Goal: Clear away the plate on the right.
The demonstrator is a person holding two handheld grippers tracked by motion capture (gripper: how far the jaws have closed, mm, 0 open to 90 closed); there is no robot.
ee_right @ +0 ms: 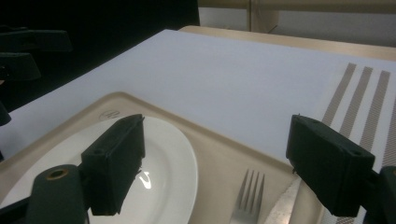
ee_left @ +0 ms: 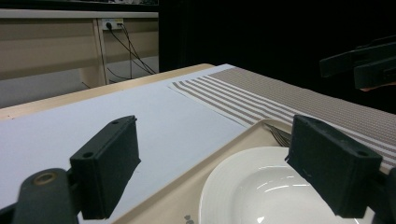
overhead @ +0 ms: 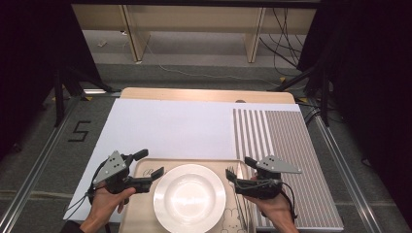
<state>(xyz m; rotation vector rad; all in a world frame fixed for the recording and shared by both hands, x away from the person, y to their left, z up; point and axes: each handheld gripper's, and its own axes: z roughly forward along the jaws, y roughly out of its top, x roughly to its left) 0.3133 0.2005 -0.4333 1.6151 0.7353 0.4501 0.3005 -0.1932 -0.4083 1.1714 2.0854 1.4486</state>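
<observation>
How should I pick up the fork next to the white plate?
Probably by its handle, coming down from above with the right hand-held gripper. The fork lies flat in the tray, tines pointing away, squeezed between the plate and a knife, so the jaws should close across the thin handle.

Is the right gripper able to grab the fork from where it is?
Probably yes. The right gripper hangs open just above the fork, which lies bare on the tray between the plate and a knife. Nothing covers it.
</observation>
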